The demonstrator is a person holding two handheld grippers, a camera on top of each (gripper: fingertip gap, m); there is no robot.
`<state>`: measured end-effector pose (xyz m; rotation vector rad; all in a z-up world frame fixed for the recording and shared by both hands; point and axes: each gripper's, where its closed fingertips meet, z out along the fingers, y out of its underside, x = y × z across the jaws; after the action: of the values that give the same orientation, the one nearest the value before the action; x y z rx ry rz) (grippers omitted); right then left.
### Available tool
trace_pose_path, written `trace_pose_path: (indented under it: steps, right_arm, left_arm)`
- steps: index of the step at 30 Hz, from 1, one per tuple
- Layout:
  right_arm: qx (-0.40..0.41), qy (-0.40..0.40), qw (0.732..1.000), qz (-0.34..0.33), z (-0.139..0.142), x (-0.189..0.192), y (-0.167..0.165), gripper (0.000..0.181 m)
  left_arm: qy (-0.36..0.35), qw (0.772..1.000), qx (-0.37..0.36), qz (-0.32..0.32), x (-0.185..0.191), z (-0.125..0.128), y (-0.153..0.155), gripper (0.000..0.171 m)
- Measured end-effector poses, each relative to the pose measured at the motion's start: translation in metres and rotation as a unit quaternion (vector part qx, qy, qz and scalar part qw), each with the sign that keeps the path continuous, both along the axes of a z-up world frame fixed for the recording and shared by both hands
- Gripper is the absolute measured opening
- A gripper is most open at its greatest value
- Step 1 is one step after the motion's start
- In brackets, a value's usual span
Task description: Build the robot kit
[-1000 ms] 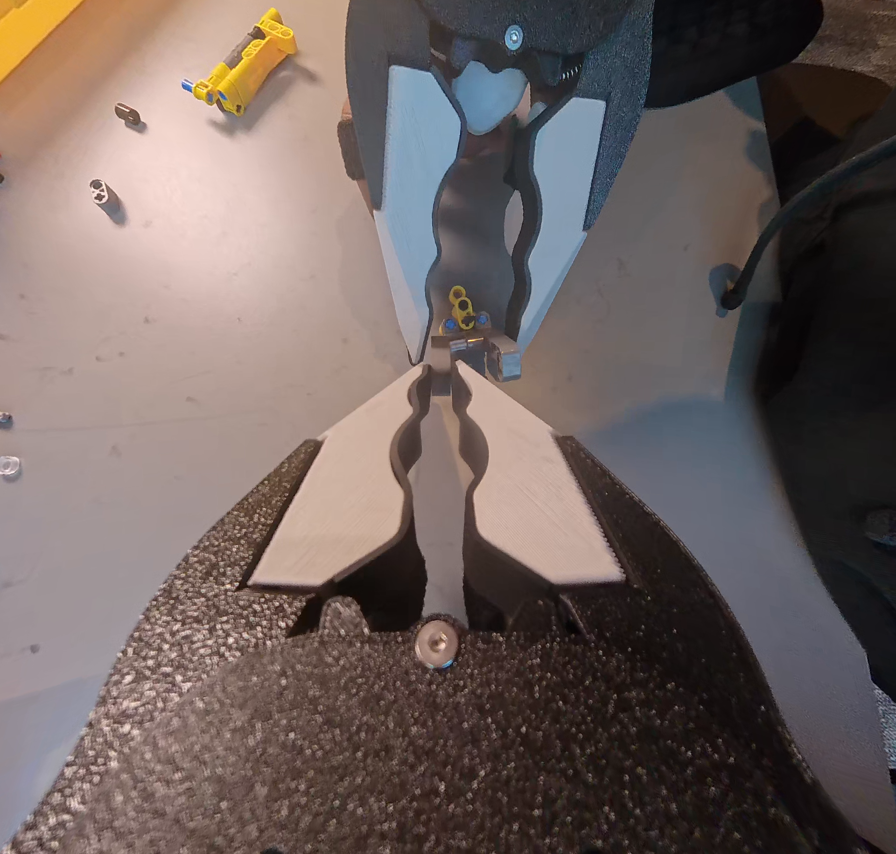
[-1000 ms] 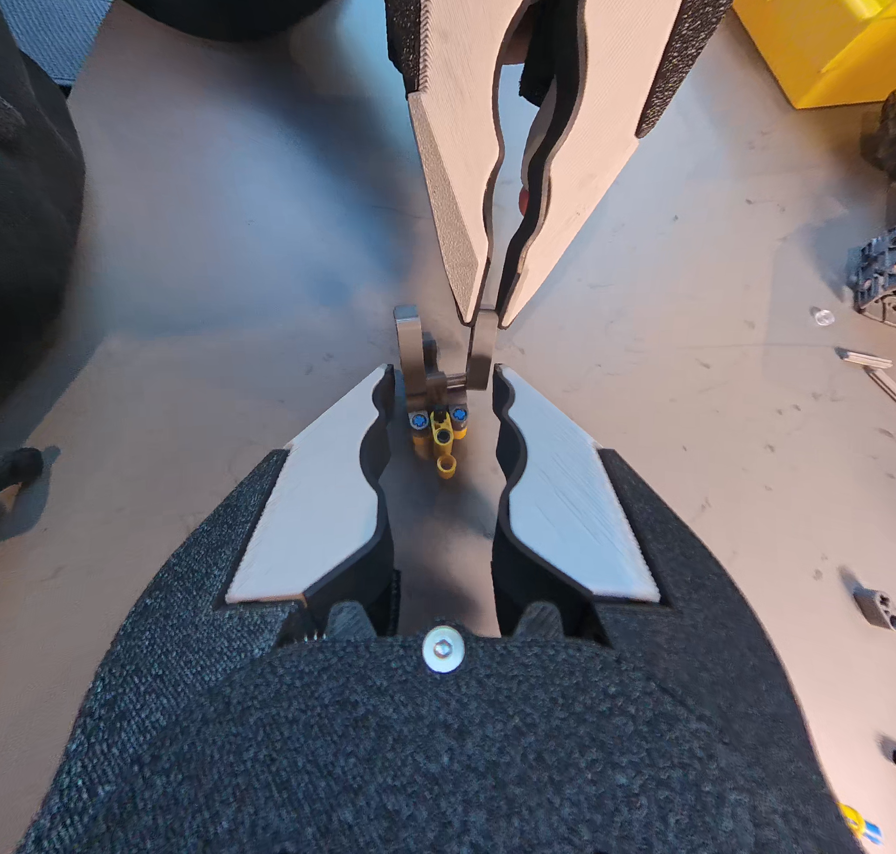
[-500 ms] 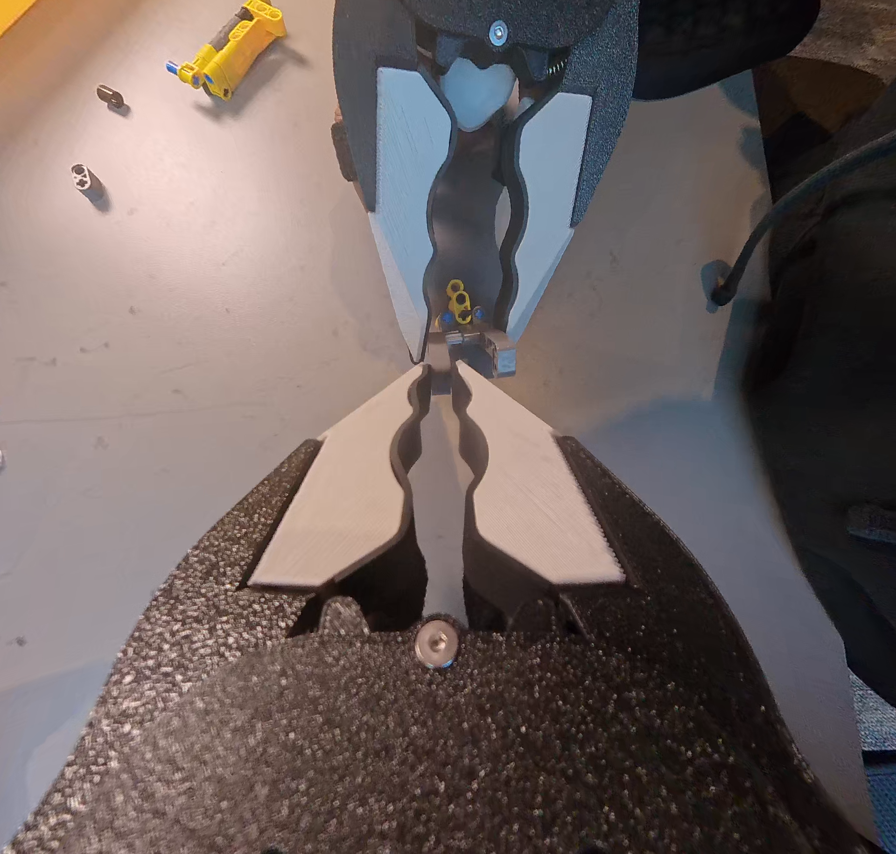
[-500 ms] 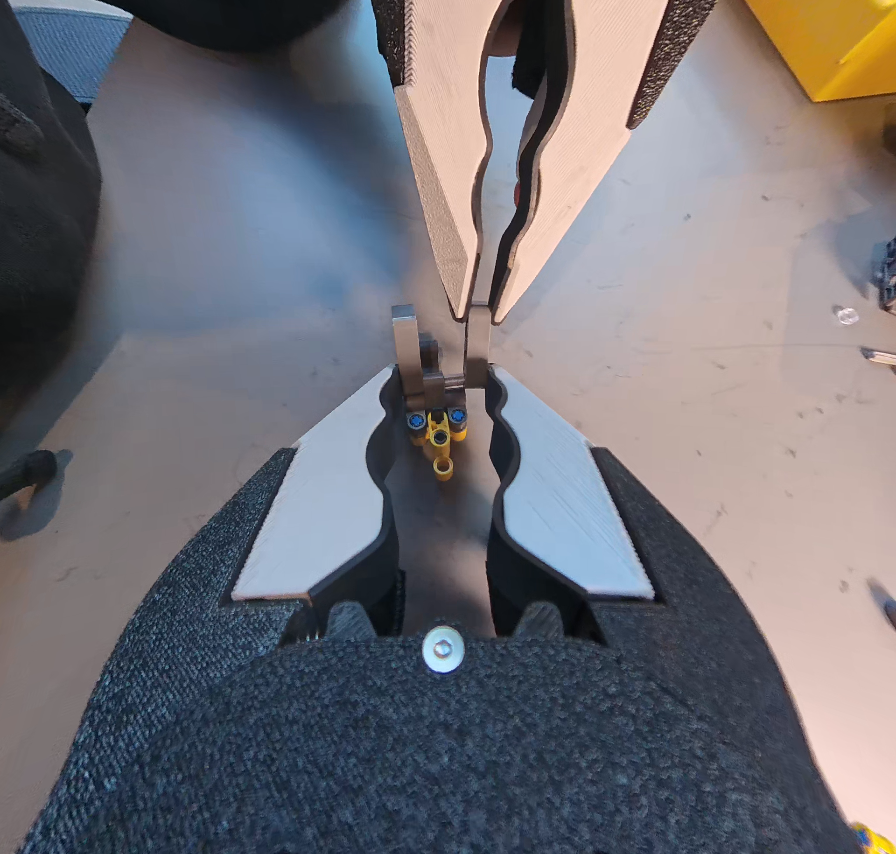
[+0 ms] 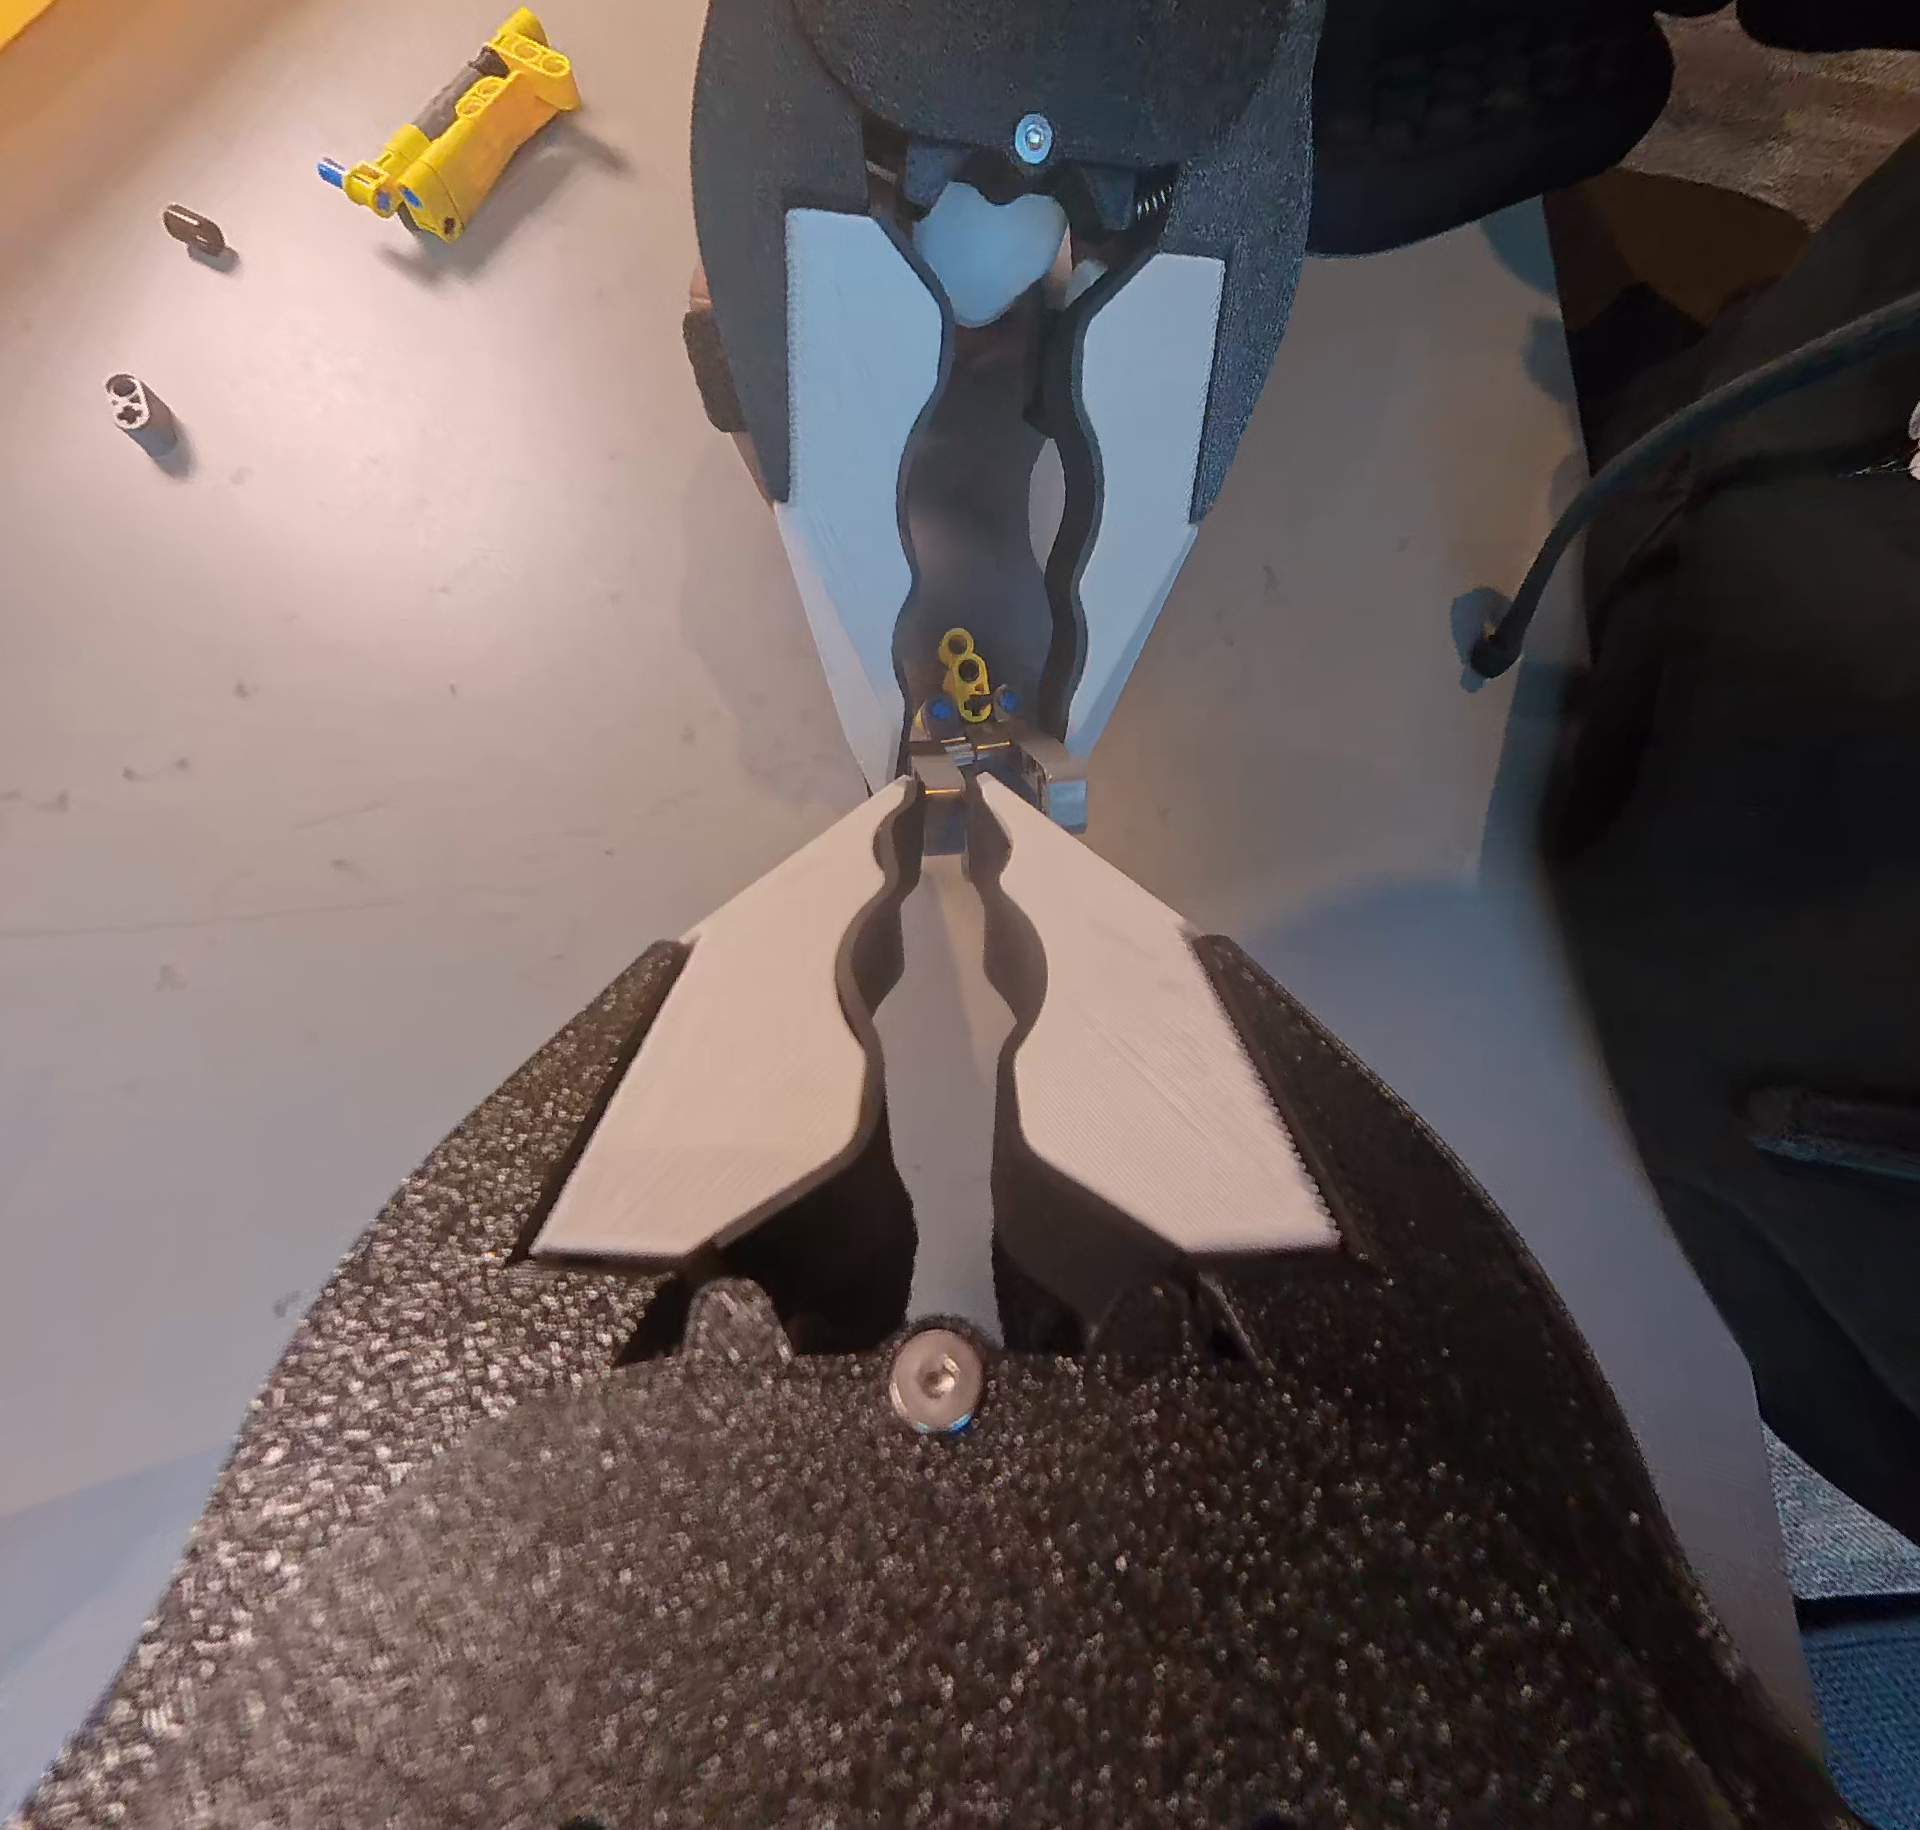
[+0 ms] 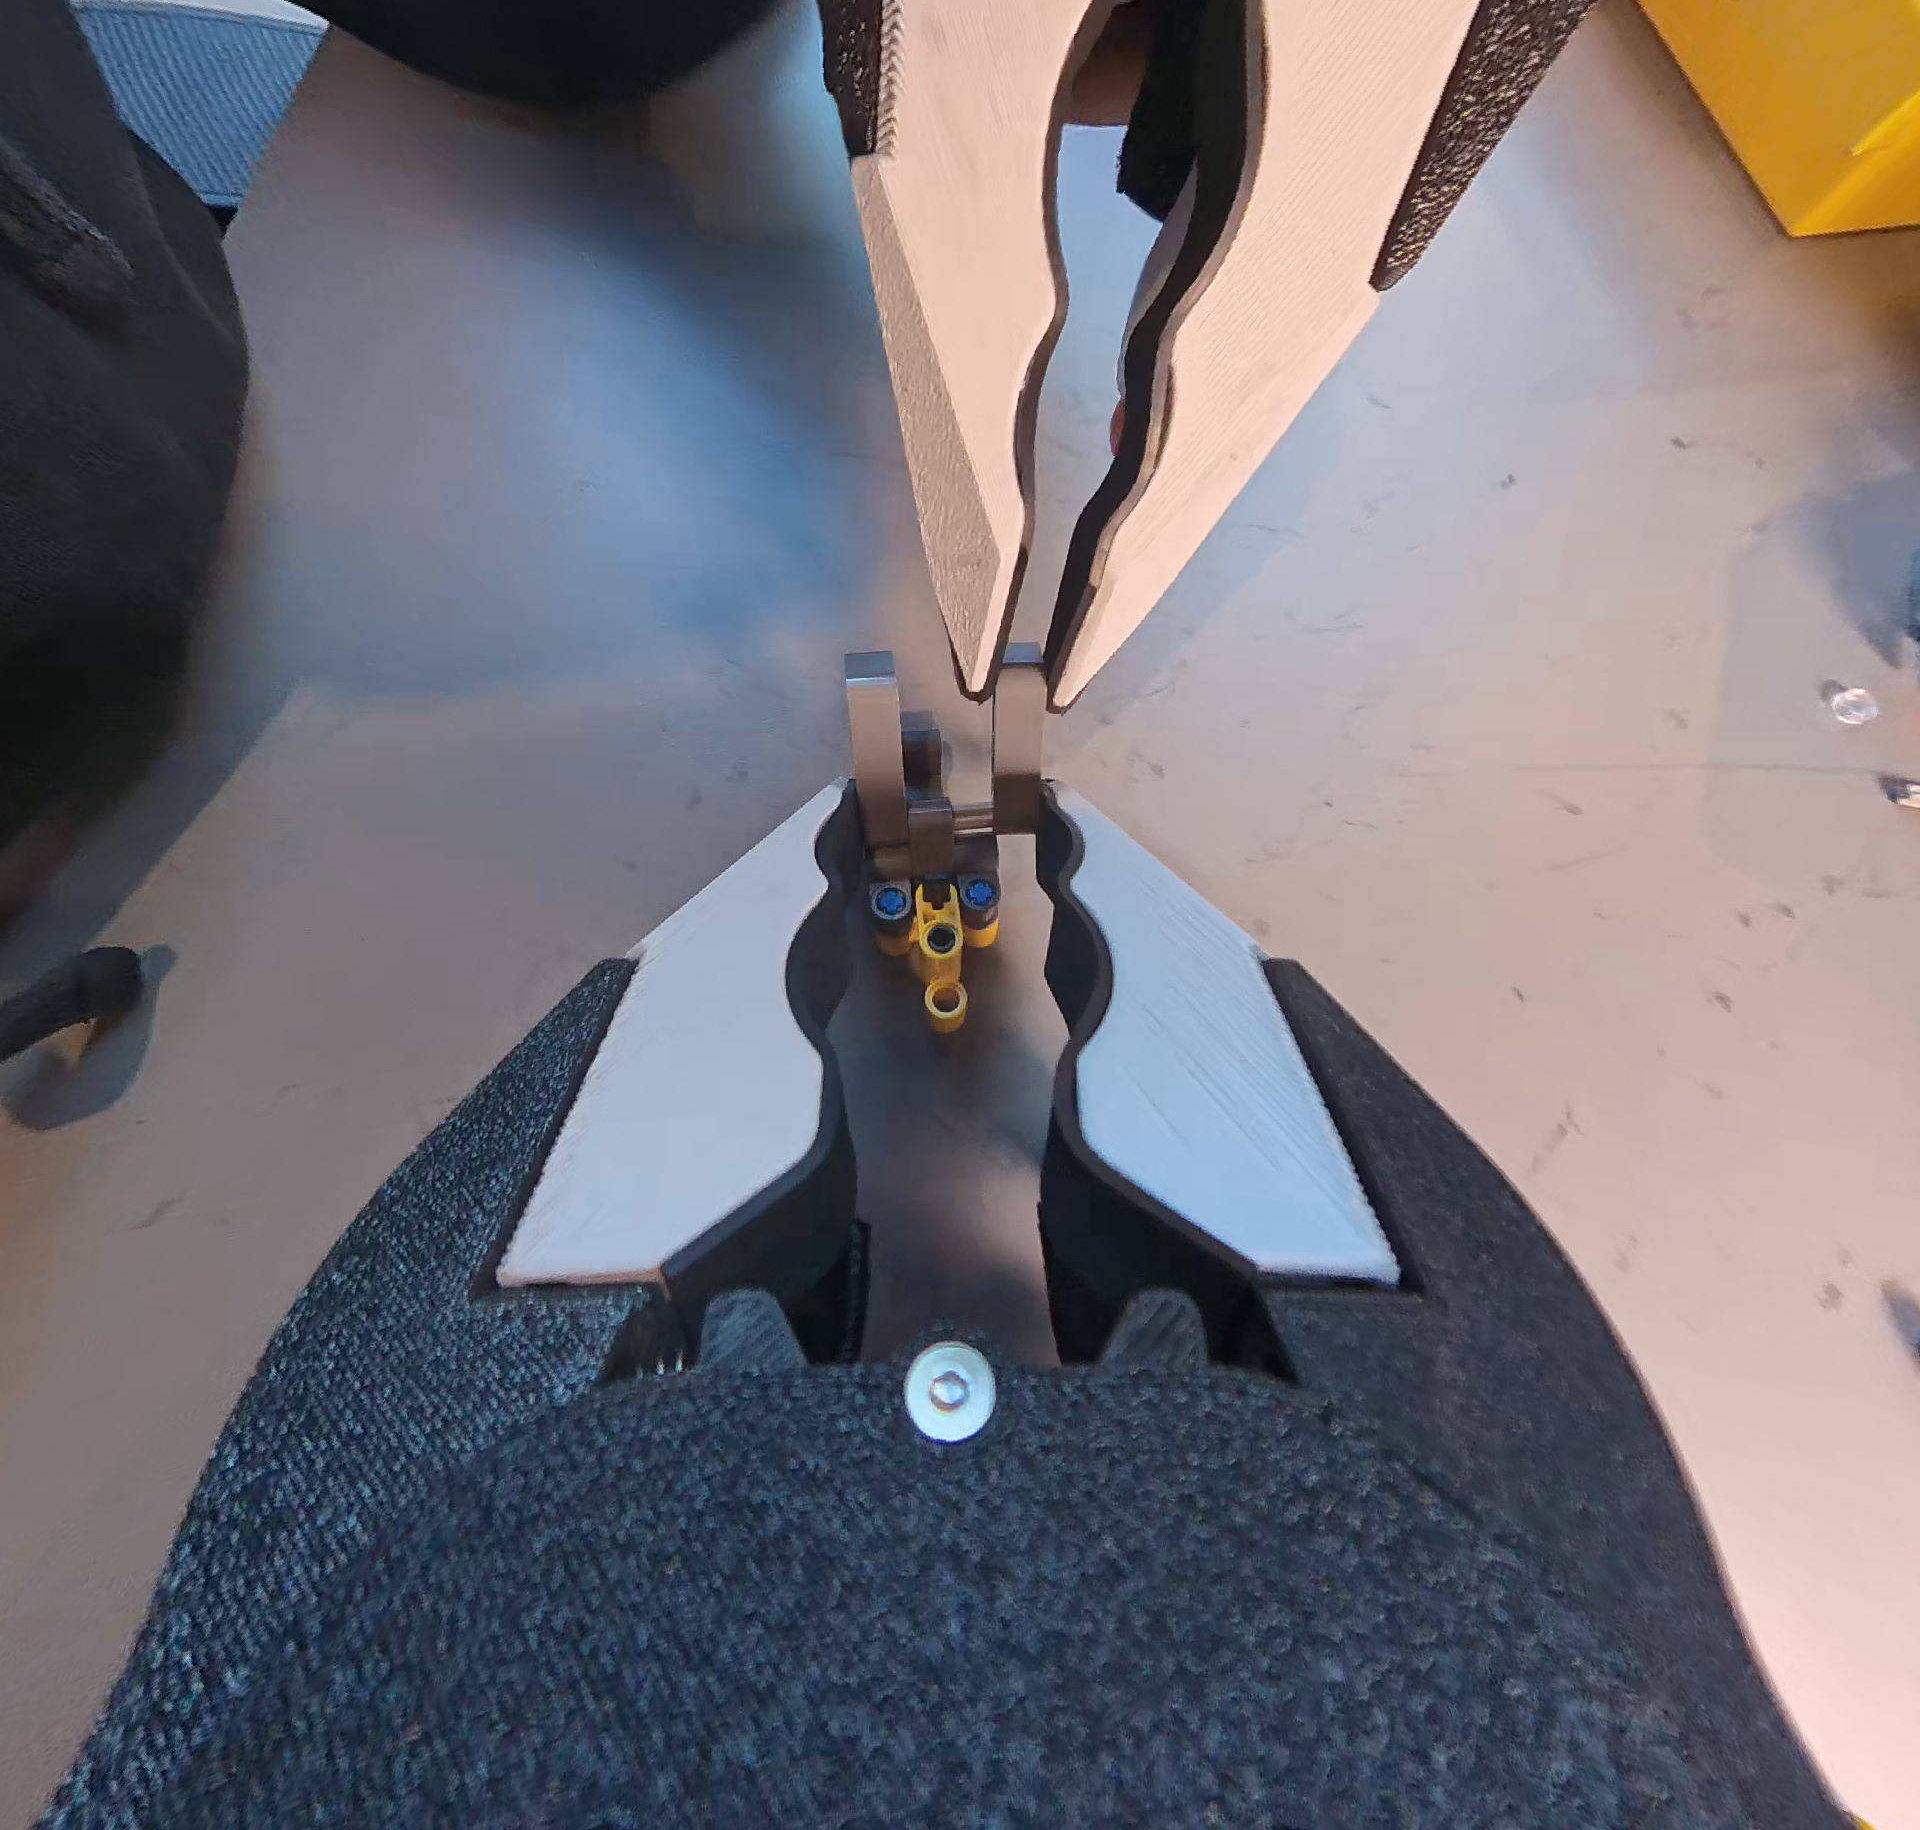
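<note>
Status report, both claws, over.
Left claw shut on grey beam. Right claw shut on brick assembly, above table. Nothing between them.

Each camera sits just behind its own fingers and looks forward and steeply down along them at the grey counter (image 5: 416, 741), close enough that the gripper body fills the lower half of the frame. The two views face each other across one small grey-and-yellow brick assembly (image 6: 940, 876), seen in the left wrist view (image 5: 971, 741) from the opposite side. Both share that assembly, the opposing fingers rising beyond it, and the bare counter around it.
</note>
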<state>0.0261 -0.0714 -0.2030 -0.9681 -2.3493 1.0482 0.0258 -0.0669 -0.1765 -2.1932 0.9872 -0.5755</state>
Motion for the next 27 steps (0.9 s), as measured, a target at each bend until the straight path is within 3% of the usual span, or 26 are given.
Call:
trace_pose_path:
  steps: [11,21,27]
  right_arm:
    - [-0.014,0.003,1.000,0.018,0.000,0.003,-0.004,0.030]
    - [-0.040,-0.020,0.999,0.026,0.000,0.007,-0.008,0.032]
    - [-0.038,-0.018,0.999,0.023,0.000,0.007,-0.006,0.026]
  left_arm:
    - [-0.047,0.998,-0.036,0.015,0.001,0.000,-0.004,0.007]
    - [-0.153,0.981,-0.109,0.039,0.008,0.002,-0.010,0.008]
    - [-0.171,0.980,-0.106,0.011,0.015,0.009,-0.019,0.037]
